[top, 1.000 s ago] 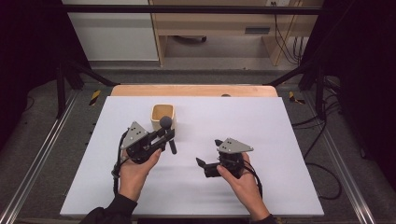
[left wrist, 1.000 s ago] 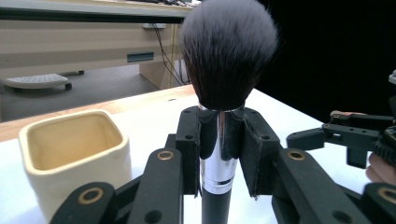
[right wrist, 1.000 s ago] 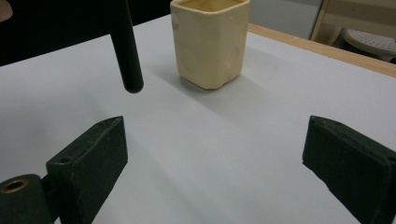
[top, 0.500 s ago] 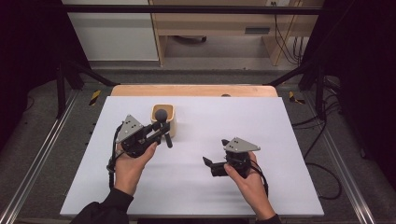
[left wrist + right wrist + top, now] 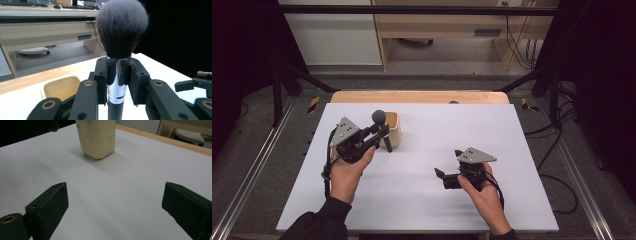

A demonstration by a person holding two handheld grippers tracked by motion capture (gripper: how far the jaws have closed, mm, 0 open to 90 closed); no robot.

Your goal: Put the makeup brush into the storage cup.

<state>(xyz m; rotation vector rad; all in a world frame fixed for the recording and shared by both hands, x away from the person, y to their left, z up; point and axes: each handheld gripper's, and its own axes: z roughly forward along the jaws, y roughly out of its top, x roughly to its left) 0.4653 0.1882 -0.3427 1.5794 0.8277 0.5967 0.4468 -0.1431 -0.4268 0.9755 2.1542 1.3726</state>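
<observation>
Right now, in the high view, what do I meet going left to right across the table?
Left tongs holding the makeup brush → beige cup → right tongs, open on the white table.

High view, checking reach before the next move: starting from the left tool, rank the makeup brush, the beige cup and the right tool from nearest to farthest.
1. Makeup brush: clamped upright in the left tool, bristles up.
2. Beige cup: just behind the brush, toward the table's far edge.
3. Right tool: farthest, across the white table on the right, jaws open.
</observation>
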